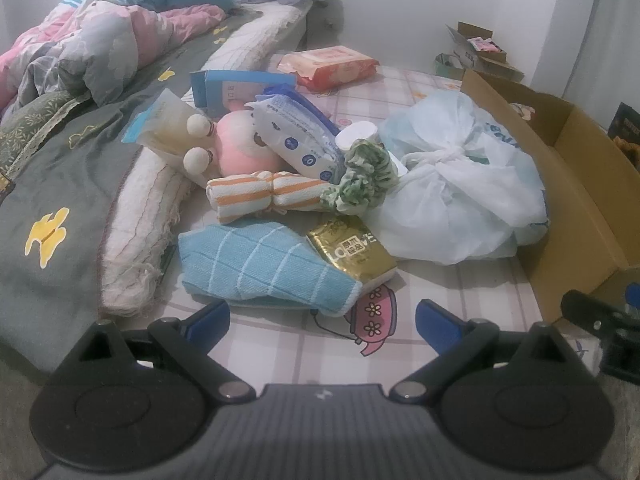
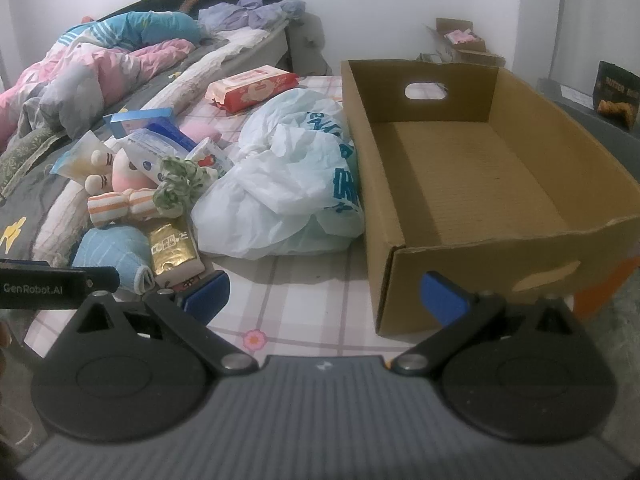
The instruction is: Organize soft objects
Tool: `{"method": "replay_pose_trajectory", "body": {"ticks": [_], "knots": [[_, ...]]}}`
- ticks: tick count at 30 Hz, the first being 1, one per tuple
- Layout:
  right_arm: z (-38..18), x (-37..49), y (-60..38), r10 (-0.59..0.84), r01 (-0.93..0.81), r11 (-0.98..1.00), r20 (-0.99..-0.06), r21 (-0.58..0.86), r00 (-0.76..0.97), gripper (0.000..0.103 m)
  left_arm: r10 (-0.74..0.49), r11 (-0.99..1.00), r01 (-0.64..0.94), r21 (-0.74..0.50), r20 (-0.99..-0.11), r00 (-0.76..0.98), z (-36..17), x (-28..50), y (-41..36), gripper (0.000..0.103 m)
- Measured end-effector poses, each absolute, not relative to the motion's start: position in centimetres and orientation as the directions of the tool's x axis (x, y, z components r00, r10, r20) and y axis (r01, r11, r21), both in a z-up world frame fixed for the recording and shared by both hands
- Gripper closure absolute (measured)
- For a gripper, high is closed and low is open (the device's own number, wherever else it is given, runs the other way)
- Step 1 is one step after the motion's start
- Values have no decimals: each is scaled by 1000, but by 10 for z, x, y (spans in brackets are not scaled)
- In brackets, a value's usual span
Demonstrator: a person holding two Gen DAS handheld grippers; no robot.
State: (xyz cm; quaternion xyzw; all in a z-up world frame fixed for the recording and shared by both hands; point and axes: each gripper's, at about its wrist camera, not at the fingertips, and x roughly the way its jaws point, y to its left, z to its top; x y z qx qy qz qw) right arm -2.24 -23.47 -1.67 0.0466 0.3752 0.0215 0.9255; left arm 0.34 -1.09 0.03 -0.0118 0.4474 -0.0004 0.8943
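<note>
The left gripper hovered low over the checked sheet of the bed, its blue fingers spread apart and holding nothing. Just beyond them lay a folded blue towel, with a gold tissue pack touching its right end. Farther back lay an orange-striped rolled cloth, a green-and-white scrunchie, a pink plush toy and a white wipes pack, all piled close together. A knotted white plastic bag sat to the right of the pile. The right gripper was likewise apart and empty, positioned near the front left corner of an open cardboard box. The box interior held no items. The plastic bag rested against the box's left wall. A red wipes pack lay far behind the pile.
</note>
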Motion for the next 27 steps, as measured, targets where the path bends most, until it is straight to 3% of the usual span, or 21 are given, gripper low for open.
{"method": "replay_pose_trajectory", "body": {"ticks": [27], "knots": [[-19,-17,-236,74,4,994,-699,109,711,1,-11,1000,-7,-19,-802,597,-1,5,-10,3]]}}
